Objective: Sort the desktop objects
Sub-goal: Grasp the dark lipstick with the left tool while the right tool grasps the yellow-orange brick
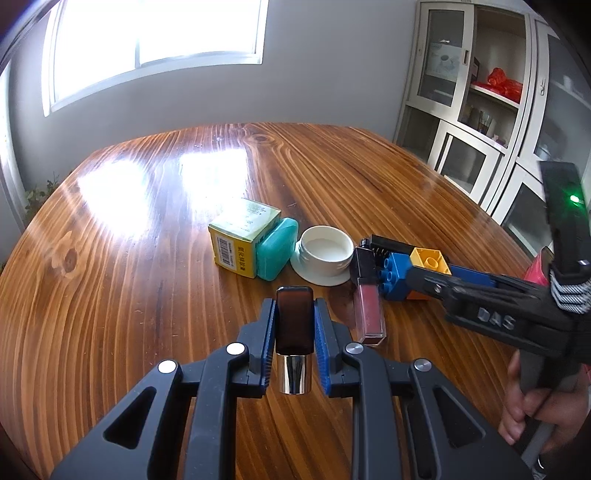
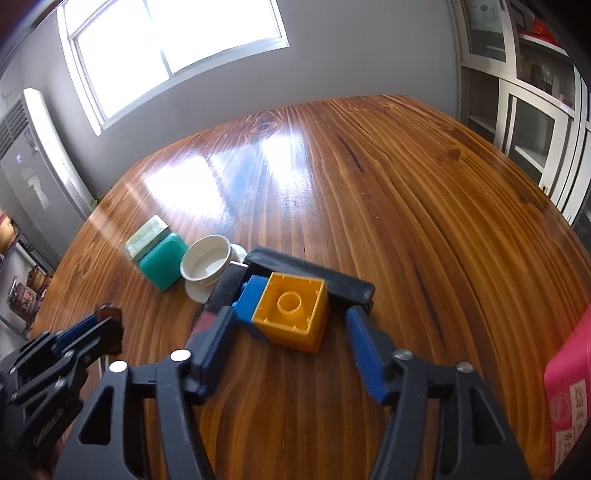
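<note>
Window point(image 1: 155, 33) above wooden table point(image 1: 110, 295); glass-door cabinet point(image 1: 480, 110) (right side).

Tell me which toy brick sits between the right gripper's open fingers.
The yellow brick, hollow side up, between the right gripper's spread fingers; the blue brick joined to it lies left.

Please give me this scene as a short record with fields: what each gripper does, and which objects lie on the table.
left gripper: shut on a dark brown bottle with a silver cap
right gripper: open, fingers either side of a yellow and blue toy brick block
row on wooden table: yellow-green carton, teal plastic case, white round jar, pink lip gloss tube
</note>
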The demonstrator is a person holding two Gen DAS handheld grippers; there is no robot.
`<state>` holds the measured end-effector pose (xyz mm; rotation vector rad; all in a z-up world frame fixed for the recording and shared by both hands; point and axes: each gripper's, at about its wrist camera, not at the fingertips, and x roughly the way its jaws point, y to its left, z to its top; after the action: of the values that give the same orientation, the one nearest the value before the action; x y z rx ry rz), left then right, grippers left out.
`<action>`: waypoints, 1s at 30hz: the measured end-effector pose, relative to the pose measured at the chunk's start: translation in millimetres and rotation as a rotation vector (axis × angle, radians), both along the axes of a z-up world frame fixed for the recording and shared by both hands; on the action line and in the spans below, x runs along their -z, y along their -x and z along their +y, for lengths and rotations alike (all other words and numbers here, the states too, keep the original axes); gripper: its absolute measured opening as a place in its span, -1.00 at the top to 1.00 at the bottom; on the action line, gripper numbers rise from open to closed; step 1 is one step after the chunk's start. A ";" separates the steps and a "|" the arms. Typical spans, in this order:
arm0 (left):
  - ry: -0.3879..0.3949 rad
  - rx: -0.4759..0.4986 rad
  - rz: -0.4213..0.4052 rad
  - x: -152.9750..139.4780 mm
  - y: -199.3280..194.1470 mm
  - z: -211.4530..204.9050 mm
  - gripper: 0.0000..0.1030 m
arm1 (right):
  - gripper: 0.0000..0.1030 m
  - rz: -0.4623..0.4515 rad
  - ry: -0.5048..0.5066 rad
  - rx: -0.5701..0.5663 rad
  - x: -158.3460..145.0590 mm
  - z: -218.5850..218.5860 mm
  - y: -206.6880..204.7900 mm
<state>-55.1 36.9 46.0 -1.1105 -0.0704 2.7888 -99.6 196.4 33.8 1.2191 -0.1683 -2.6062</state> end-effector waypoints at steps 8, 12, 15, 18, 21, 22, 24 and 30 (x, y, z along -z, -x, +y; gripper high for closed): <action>0.007 0.003 -0.011 4.5 2.1 3.2 0.57 | 0.21 0.008 0.009 0.023 1.6 10.0 0.7; 0.011 0.005 -0.008 4.1 1.2 4.5 0.57 | 0.25 0.030 -0.015 0.032 0.6 11.8 -5.4; 0.012 0.007 -0.008 4.4 2.4 3.6 0.57 | 0.25 0.036 -0.027 0.033 0.8 10.2 -4.8; 0.012 0.006 -0.004 4.6 3.3 2.8 0.57 | 0.25 0.040 -0.039 0.028 1.2 8.2 -0.6; 0.015 0.004 -0.002 6.3 4.1 2.7 0.57 | 0.25 0.041 -0.051 0.025 2.9 6.7 2.5; 0.016 0.004 -0.004 7.0 4.6 2.4 0.57 | 0.25 0.038 -0.057 0.024 3.6 6.0 2.6; 0.019 0.003 -0.012 9.5 6.1 2.2 0.57 | 0.25 0.036 -0.063 0.022 4.6 5.7 2.8; 0.027 -0.007 -0.046 19.2 12.2 2.5 0.57 | 0.25 0.030 -0.053 0.021 5.4 7.1 3.5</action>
<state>-67.3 39.4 26.8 -1.1831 -0.0421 2.7789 -103.1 203.5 28.4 1.2015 -0.1080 -2.6616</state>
